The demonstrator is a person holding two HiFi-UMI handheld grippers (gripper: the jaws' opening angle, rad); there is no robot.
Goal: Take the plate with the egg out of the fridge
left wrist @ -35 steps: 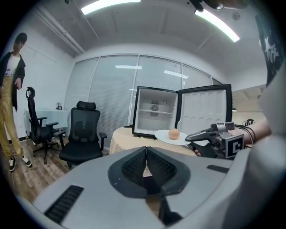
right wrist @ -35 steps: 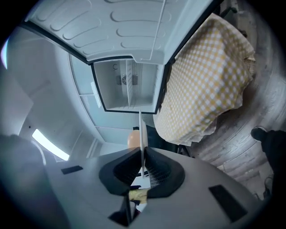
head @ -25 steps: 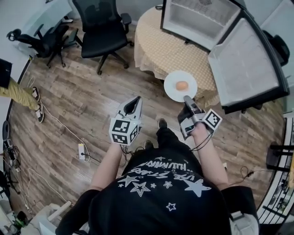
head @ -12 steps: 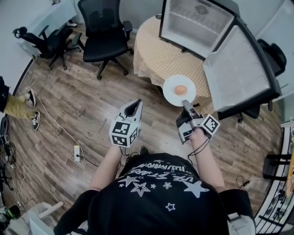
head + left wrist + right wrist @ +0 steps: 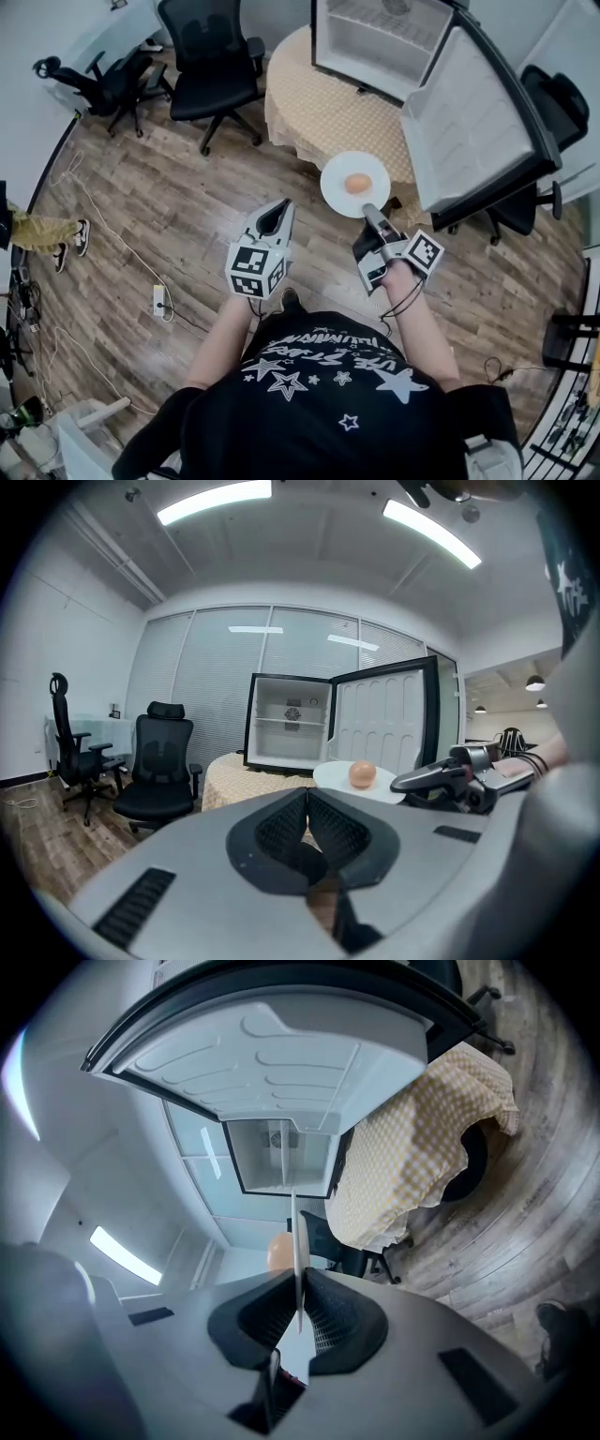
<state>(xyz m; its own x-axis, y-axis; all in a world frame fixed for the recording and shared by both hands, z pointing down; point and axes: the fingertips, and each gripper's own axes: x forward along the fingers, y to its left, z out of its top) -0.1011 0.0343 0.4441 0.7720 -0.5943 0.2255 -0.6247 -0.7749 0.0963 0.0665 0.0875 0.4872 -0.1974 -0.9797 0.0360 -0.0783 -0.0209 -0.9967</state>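
**A:** Plate, appearance and location?

**B:** The plate (image 5: pixel 336 178) is white, round, thin and smooth, with a shallow rim. One tan egg (image 5: pixel 356 183) sits near its centre. The plate is out of the fridge (image 5: pixel 375 37) and carried roughly level in the air. It is above the floor (image 5: pixel 141 216), just off the near edge of the table (image 5: pixel 309 103).

**A:** Materials, left to right?

**B:** The floor is brown wood-grain planks with cables lying on it. The office chair (image 5: pixel 202 66) is black and high-backed, on a star base. The table is round, under a yellow-checked cloth that hangs in soft folds. The small fridge stands on it, with a dark frame and a white interior. Its door (image 5: pixel 473 122) is swung wide to the right, with a white moulded liner.

**A:** Hands?

**B:** The left gripper (image 5: pixel 278 208) is held out ahead of the torso, left of the plate and apart from it. Its jaws are pressed together with nothing between them, and the ribbed black pads (image 5: pixel 281 829) meet. The right gripper (image 5: pixel 368 210) pinches the plate's near rim. In the right gripper view the plate shows edge-on as a thin white line between the pads (image 5: pixel 328 1321), with the egg bulging to one side. Both forearms reach forward, and each gripper's marker cube is nearest the body.
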